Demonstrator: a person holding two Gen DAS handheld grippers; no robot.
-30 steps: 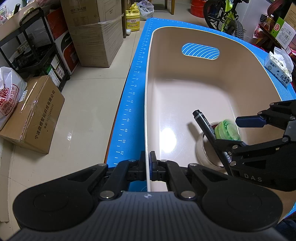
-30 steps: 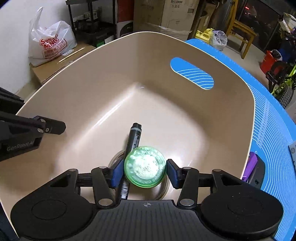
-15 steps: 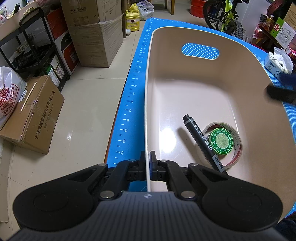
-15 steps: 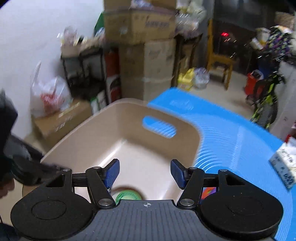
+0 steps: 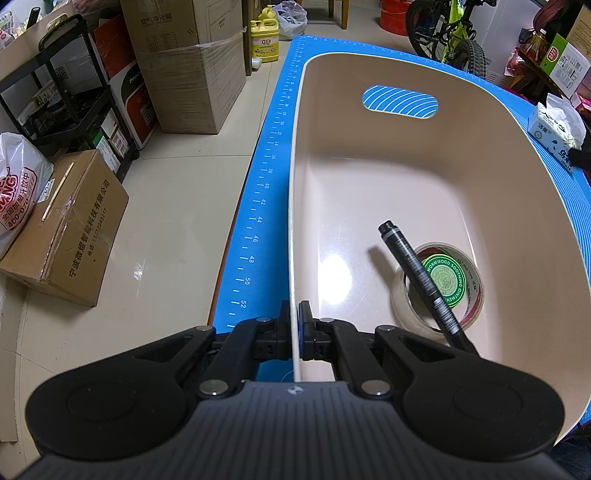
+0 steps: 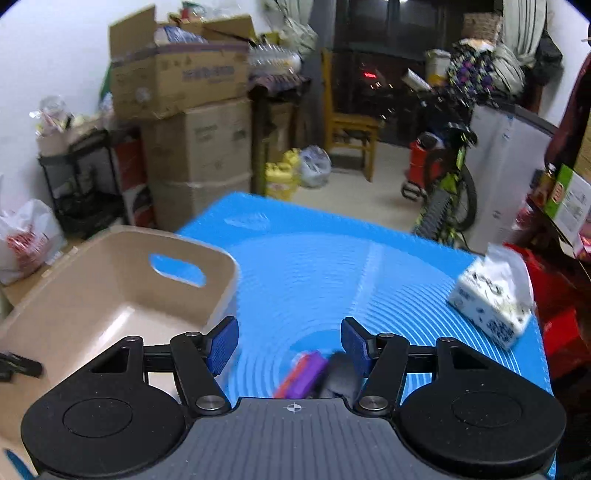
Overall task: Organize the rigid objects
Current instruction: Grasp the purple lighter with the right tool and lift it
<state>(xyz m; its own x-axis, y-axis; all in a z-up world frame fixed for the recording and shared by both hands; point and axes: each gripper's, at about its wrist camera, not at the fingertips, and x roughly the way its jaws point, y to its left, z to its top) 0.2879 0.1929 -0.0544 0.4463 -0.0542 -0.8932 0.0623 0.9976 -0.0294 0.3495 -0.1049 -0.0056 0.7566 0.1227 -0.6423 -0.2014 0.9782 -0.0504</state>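
A beige plastic basket (image 5: 461,155) stands on the blue mat (image 5: 269,155). My left gripper (image 5: 294,325) is shut on the basket's near left rim. Inside the basket lie a black marker (image 5: 421,280), a green round ointment tin (image 5: 448,280) and a roll of clear tape (image 5: 413,310) around the tin. My right gripper (image 6: 290,345) is open and empty above the mat, to the right of the basket (image 6: 110,295). Below it, blurred, lie a purple object (image 6: 308,374) and a black object (image 6: 340,376).
A tissue pack (image 6: 491,299) sits at the mat's right edge, also in the left wrist view (image 5: 554,129). Cardboard boxes (image 5: 66,225), a shelf rack (image 5: 70,103), a bicycle (image 5: 447,33) and a wooden chair (image 6: 351,129) stand around the table on the floor.
My right gripper let go of the green tin in the basket, then rose out and swung right over the mat. My left gripper has stayed shut on the rim.
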